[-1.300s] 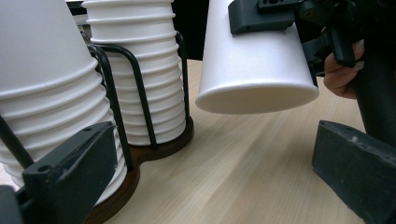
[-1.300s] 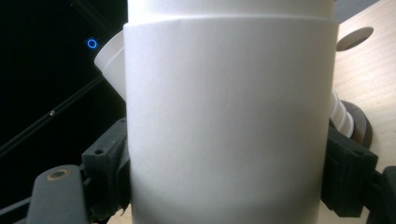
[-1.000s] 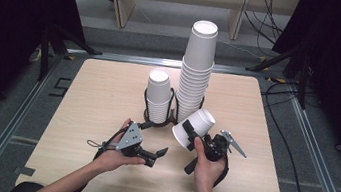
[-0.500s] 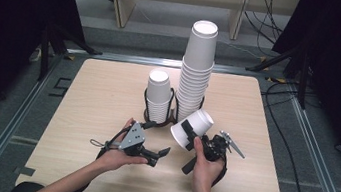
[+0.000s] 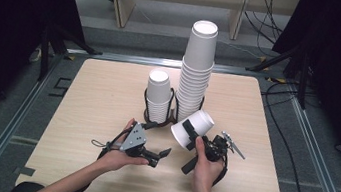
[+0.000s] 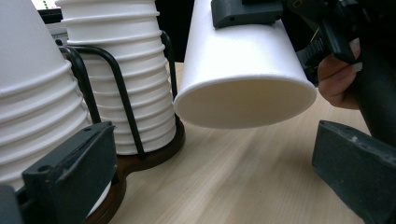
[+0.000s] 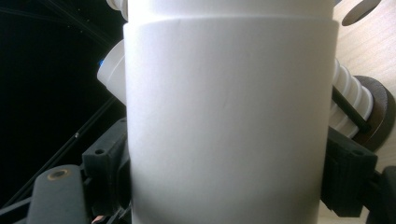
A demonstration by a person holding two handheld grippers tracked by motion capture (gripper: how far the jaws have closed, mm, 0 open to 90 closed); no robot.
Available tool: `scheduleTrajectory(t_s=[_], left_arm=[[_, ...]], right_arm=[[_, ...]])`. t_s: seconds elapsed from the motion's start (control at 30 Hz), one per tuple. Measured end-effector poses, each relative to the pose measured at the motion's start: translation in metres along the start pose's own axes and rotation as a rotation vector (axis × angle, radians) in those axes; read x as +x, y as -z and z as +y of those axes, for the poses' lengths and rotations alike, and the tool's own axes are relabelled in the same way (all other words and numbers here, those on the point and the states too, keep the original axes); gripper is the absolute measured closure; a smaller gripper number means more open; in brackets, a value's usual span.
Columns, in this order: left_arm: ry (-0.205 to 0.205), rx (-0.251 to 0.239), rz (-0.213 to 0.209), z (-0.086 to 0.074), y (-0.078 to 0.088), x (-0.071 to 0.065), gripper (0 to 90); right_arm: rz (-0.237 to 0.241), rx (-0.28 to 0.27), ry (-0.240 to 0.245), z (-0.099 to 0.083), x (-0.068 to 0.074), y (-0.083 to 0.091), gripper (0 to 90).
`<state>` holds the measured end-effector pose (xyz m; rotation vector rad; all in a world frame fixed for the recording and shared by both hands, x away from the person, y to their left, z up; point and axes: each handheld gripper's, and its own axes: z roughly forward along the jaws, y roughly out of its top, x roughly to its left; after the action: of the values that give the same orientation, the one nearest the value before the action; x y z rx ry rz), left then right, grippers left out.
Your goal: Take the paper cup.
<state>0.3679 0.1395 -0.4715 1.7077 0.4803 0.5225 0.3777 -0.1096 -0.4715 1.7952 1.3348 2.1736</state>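
Note:
My right gripper [image 5: 198,139] is shut on a single white paper cup [image 5: 193,127], held tilted above the table just in front of the cup holder. In the right gripper view the cup [image 7: 229,116] stands between both black jaws, which press on its sides. My left gripper [image 5: 160,156] rests low over the table to the cup's left, open with nothing between its jaws. In the left gripper view the held cup [image 6: 243,70] hangs ahead with its wide end toward the camera, and the gripper [image 6: 215,172] stands open.
A black wire holder on a dark wooden base [image 5: 148,115] carries a short cup stack [image 5: 157,96] and a tall cup stack [image 5: 197,69] behind the grippers. Both stacks [image 6: 126,70] are close in the left gripper view. The wooden table [image 5: 103,91] ends in a metal frame.

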Motion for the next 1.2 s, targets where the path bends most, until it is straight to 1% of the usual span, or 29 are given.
scheduleTrajectory(t_s=[0.07,0.13,0.17,0.2,0.23,0.3,0.33,0.4,0.47,0.5,0.53,0.57,0.6,0.63,0.67,0.7,0.8,0.83,0.87,0.9,0.93,1.0,1.03,1.07,1.1,1.13,1.17,1.2], left_arm=[[0.000,-0.009,-0.004,0.001,-0.001,-0.001,0.0],[-0.004,-0.008,-0.007,0.001,-0.002,-0.002,0.0],[-0.005,-0.008,-0.007,0.001,-0.003,-0.002,0.0],[0.001,-0.028,-0.010,0.001,-0.005,-0.003,0.0],[-0.006,-0.011,-0.009,0.002,-0.004,-0.003,0.0],[-0.009,-0.012,-0.017,0.002,-0.006,-0.004,0.0],[-0.018,-0.006,-0.022,0.003,-0.006,-0.004,0.0],[-0.017,-0.008,-0.028,0.004,-0.007,-0.004,0.0],[-0.014,-0.016,-0.033,0.004,-0.009,-0.005,0.0],[-0.013,-0.027,-0.037,0.003,-0.010,-0.006,0.0],[-0.014,-0.015,-0.038,0.004,-0.010,-0.006,0.0],[-0.013,-0.015,-0.041,0.003,-0.010,-0.005,0.0],[-0.011,-0.015,-0.043,0.003,-0.011,-0.005,0.0],[-0.011,-0.015,-0.044,0.003,-0.011,-0.005,0.0],[-0.007,-0.037,-0.050,0.002,-0.013,-0.005,0.0],[-0.005,-0.017,-0.045,0.003,-0.012,-0.006,0.0],[-0.001,-0.020,-0.053,0.003,-0.014,-0.007,0.0],[-0.003,-0.020,-0.052,0.003,-0.014,-0.007,0.0],[-0.002,-0.019,-0.053,0.003,-0.014,-0.007,0.0],[0.019,-0.038,-0.054,0.002,-0.016,-0.008,0.0],[0.022,-0.019,-0.046,0.002,-0.015,-0.008,0.0],[0.024,-0.016,-0.049,0.002,-0.016,-0.007,0.0],[0.026,-0.016,-0.047,0.002,-0.017,-0.007,0.0],[0.035,-0.032,-0.048,0.001,-0.018,-0.007,0.0],[0.033,-0.031,-0.046,0.001,-0.018,-0.006,0.0],[0.027,-0.022,-0.042,0.002,-0.018,-0.006,0.0],[0.026,-0.021,-0.041,0.002,-0.018,-0.006,0.0],[0.023,-0.018,-0.040,0.002,-0.018,-0.006,0.0]], right_arm=[[0.002,0.002,-0.008,0.000,0.000,0.000,20.1],[-0.004,0.000,-0.004,0.000,0.000,-0.001,20.1],[-0.003,-0.003,-0.010,0.000,0.001,-0.001,20.1],[-0.004,-0.003,-0.016,0.000,0.001,-0.001,20.1],[-0.005,-0.003,-0.016,0.000,0.001,-0.002,20.1],[0.001,-0.003,-0.014,0.000,0.001,-0.001,20.1],[-0.005,-0.003,-0.015,0.000,0.001,-0.001,20.0],[0.005,-0.002,-0.018,0.000,0.000,-0.001,20.1],[-0.002,-0.008,-0.018,-0.001,-0.001,-0.001,20.1],[0.001,-0.008,-0.038,-0.002,0.000,-0.002,20.1],[0.005,0.005,-0.056,-0.002,0.001,-0.001,20.1],[0.011,-0.007,-0.038,-0.003,-0.001,-0.002,20.1],[0.008,-0.004,-0.043,-0.003,-0.001,-0.002,20.1],[0.004,-0.008,-0.034,-0.003,-0.002,-0.003,20.1],[0.008,-0.005,-0.044,-0.003,-0.002,-0.003,20.1],[0.009,-0.007,-0.048,-0.004,-0.002,-0.003,20.1],[0.012,-0.005,-0.055,-0.004,-0.001,-0.004,20.1],[0.011,0.002,-0.063,-0.005,0.000,-0.005,20.1],[0.018,0.017,-0.118,-0.005,0.003,-0.004,20.1],[0.014,-0.002,-0.064,-0.005,0.000,-0.006,20.1],[0.015,-0.003,-0.064,-0.005,0.000,-0.007,20.1],[0.011,-0.002,-0.055,-0.005,0.001,-0.007,20.1],[0.015,0.005,-0.072,-0.005,0.002,-0.006,20.1],[0.014,0.008,-0.075,-0.005,0.002,-0.006,20.1],[0.024,0.007,-0.084,-0.005,0.002,-0.007,20.2],[0.017,0.004,-0.075,-0.005,0.002,-0.007,20.2],[0.030,0.010,-0.089,-0.006,0.002,-0.007,20.2],[0.018,0.011,-0.090,-0.007,0.003,-0.007,20.2]])
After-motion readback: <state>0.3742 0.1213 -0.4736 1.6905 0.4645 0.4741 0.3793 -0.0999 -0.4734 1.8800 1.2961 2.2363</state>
